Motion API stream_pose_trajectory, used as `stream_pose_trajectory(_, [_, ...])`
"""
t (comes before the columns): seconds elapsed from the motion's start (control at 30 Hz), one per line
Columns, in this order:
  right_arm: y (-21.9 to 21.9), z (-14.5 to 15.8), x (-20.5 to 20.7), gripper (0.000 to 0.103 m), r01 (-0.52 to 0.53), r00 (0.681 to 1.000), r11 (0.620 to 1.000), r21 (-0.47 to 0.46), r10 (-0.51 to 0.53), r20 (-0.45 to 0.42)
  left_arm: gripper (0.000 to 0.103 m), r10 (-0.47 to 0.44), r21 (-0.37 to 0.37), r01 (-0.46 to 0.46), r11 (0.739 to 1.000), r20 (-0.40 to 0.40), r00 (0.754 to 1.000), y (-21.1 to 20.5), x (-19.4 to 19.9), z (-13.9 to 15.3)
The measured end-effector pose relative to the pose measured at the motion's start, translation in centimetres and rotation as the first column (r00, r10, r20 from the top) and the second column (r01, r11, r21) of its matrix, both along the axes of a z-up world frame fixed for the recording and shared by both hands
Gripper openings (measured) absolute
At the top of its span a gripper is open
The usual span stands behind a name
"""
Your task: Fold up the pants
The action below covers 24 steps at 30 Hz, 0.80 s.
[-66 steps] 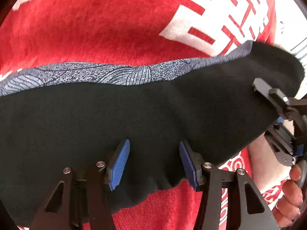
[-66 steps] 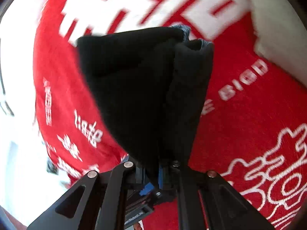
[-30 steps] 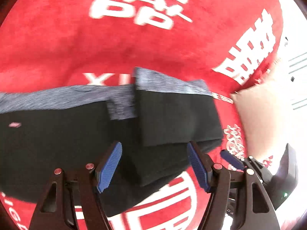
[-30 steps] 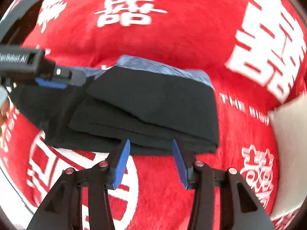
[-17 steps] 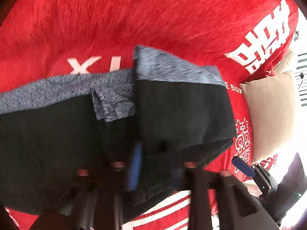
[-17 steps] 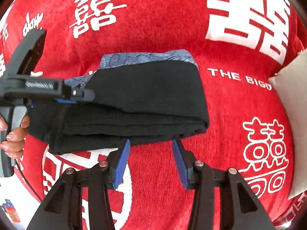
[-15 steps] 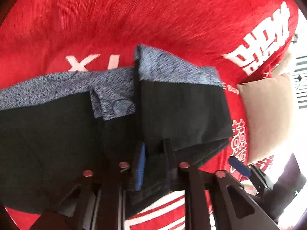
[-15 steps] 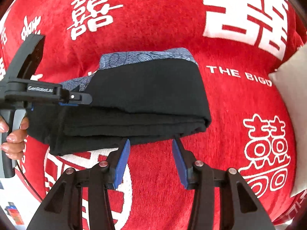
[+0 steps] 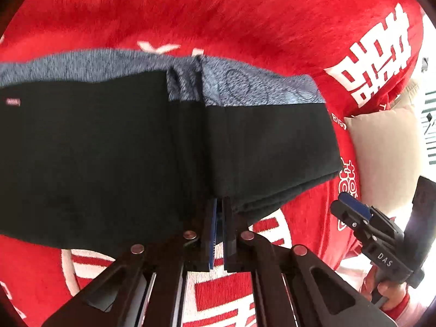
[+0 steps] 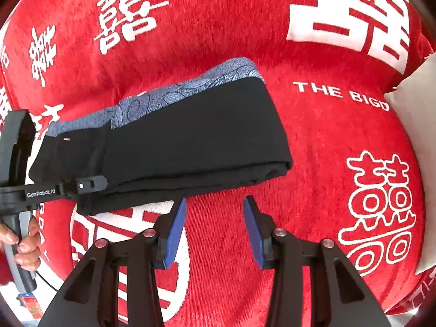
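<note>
The black pants (image 9: 109, 150) with a grey-blue patterned waistband (image 9: 245, 87) lie folded on the red cloth. My left gripper (image 9: 219, 207) is shut on the near edge of the pants, at the seam where the folded right part overlaps the rest. In the right wrist view the pants (image 10: 190, 136) lie as a long folded band, with the left gripper (image 10: 90, 184) clamped on their near left edge. My right gripper (image 10: 214, 212) is open and empty just in front of the pants' near edge. It also shows at the lower right of the left wrist view (image 9: 351, 207).
A red cloth with white characters (image 10: 327, 136) covers the surface. A beige cushion (image 9: 387, 150) lies to the right of the pants; it also shows in the right wrist view (image 10: 417, 114). The person's hands hold both gripper handles.
My right gripper let go of the pants after laying the fold and pulled back, open. My left gripper closed on the pants' near edge and the pants now lie flatter.
</note>
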State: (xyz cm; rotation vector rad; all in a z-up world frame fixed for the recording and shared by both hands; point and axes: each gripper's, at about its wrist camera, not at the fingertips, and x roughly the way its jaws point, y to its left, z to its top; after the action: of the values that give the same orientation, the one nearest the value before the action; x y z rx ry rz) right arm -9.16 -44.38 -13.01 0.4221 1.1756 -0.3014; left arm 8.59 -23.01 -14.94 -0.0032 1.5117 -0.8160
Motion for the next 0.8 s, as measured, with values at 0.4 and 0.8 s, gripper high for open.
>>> stream_pose_trajectory(0.4, [-8.5,1.9,5.0,0.019,0.1,0.991,0.992,0.075,-0.106,0.079,0.005,-0.053,0.032,0.048,0.998,0.192,0.98,-6.6,2.3,6.5])
stream_pose_trajectory(0.8, [-9.8,-5.0,13.5,0.019,-0.054,0.998,0.997,0.063,0.056,-0.032,0.004,-0.054,0.21,0.009,0.978,0.207,0.977,-8.4,1.5,-0.6])
